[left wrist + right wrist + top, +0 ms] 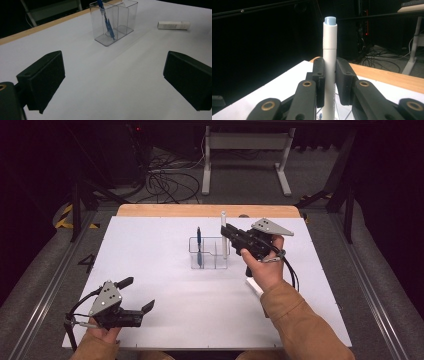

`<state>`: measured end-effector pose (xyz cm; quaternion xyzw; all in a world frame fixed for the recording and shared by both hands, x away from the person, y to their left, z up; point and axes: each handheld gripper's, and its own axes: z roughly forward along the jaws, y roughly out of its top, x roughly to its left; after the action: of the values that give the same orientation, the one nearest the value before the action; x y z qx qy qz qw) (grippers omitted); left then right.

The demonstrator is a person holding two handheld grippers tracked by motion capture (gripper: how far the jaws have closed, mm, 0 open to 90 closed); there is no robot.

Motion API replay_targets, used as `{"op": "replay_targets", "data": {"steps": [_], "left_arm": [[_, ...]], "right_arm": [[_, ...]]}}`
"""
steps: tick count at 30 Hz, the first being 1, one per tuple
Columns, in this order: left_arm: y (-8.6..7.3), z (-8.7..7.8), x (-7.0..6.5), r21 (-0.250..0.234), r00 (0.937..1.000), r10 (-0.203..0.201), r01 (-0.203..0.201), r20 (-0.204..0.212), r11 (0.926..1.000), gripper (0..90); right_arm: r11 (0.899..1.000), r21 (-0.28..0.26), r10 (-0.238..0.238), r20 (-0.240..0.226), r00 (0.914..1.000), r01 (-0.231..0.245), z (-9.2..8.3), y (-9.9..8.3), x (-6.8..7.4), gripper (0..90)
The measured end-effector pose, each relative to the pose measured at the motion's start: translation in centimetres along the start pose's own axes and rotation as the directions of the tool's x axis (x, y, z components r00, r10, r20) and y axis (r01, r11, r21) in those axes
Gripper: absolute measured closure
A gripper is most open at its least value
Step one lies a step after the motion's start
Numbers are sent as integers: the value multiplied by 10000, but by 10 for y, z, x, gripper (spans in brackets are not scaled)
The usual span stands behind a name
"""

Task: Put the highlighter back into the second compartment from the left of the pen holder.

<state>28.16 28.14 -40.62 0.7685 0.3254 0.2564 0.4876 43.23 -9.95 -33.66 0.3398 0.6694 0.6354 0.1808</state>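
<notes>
While your right gripper [329, 82] clamps the upright white marker [329, 62] above the clear plastic two-compartment holder [216, 254], lower it in; your left gripper [112, 80] waits, jaws apart.

The middle of the table [165, 285] stands bare between the left hand-held gripper [139, 295], whose jaws are wide apart, and the clear holder [209, 253]. The holder's left compartment is taken by a blue pen [199, 245]. A white tube [173, 25] lies flat to the holder's right, near the right forearm.
</notes>
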Motion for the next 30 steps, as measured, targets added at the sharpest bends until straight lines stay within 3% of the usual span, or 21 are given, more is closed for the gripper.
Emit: {"op": "replay_targets", "data": {"steps": [9, 30], "left_arm": [[0, 0, 0, 4, 10000, 24, -24, -2, 10000, 46], [0, 0, 1, 18, 10000, 48, -48, 14, 10000, 46]], "right_arm": [[9992, -274, -278, 145, 9995, 282, 16, -2, 4, 796], [9982, -211, -558, 349, 9978, 565, 38, -10, 8, 796]]}}
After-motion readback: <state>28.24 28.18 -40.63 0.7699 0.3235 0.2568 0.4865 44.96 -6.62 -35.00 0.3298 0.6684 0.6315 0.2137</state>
